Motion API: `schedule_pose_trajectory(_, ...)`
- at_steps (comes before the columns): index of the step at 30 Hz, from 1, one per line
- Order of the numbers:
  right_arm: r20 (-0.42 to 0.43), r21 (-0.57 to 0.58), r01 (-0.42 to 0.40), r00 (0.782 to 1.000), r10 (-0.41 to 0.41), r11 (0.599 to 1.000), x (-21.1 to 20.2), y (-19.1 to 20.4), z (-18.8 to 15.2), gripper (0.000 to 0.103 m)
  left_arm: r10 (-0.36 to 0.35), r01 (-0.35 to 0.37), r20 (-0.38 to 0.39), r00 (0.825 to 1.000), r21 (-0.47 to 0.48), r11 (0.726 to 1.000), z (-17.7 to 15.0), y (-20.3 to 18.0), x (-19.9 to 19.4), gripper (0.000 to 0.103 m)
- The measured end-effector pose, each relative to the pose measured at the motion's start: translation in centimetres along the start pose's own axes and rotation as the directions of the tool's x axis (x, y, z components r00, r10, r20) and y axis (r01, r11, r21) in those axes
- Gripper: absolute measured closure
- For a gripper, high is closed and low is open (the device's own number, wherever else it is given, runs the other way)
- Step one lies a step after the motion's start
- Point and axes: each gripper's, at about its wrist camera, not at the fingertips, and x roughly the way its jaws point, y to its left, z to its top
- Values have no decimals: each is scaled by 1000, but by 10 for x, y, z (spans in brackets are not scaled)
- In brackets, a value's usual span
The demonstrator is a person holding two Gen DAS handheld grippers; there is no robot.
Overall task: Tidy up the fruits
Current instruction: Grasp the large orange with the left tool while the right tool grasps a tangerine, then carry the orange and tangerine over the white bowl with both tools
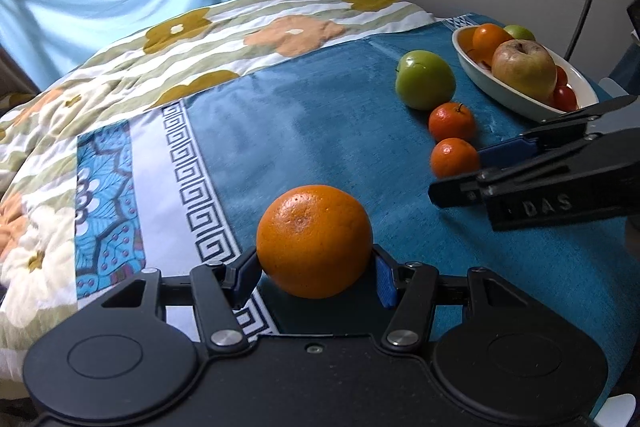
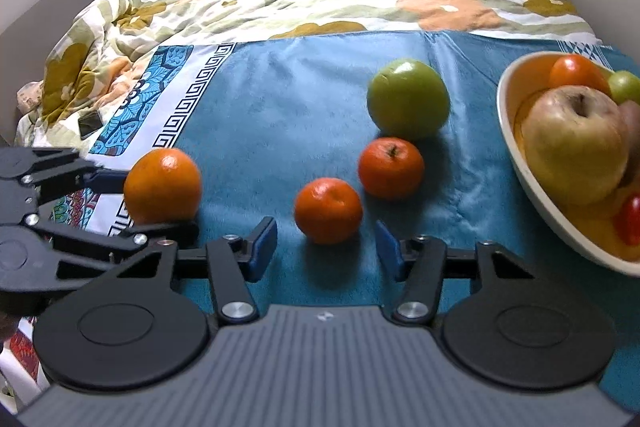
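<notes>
- The big orange [image 1: 314, 241] sits between the blue pads of the left gripper [image 1: 316, 277], and the pads press on both its sides, so this gripper is holding it, low over the blue blanket [image 1: 320, 115] on the bed.
- The nearest small tangerine [image 2: 328, 209] lies on the blanket between the fingers of the right gripper [image 2: 326, 247]. The fingers stand apart from it on each side, so this gripper is not yet closed on anything.
- A second tangerine [image 2: 391, 167] lies just behind it, and a green apple [image 2: 408, 99] rests a little farther back. Both are loose on the blanket, near the bowl.
- The white bowl [image 2: 508, 131] stands at the right edge of the blanket. It already has a yellowish apple [image 2: 576, 143], an orange fruit [image 2: 576, 71], a small green fruit and some small red ones inside.
- I judge the task is partly done: some fruits are in the bowl, one orange is in hand, and three fruits are left on the blanket.
- The flowered quilt [image 1: 200, 39] covers the rest of the bed.
</notes>
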Motion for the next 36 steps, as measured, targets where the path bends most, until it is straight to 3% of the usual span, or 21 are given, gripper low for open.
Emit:
schedule_pose_trajectory(2, 3, 1, 12, 1000, -12, 1000, 1, 1, 3, 52, 8, -8, 1, 1000, -9, 1000, -2, 0, -3, 42)
schedule_pose_trajectory(20, 71, 58, 21, 997, -25, 998, -58, -13, 2, 52, 66, -59, 95, 993, -77, 995, 8, -25, -69, 42)
schedule_pose_trajectory(36, 113, 91, 70, 990, -80, 993, -138, -91, -4, 52, 75, -61, 149, 986, -96, 993, 53, -107, -105, 42)
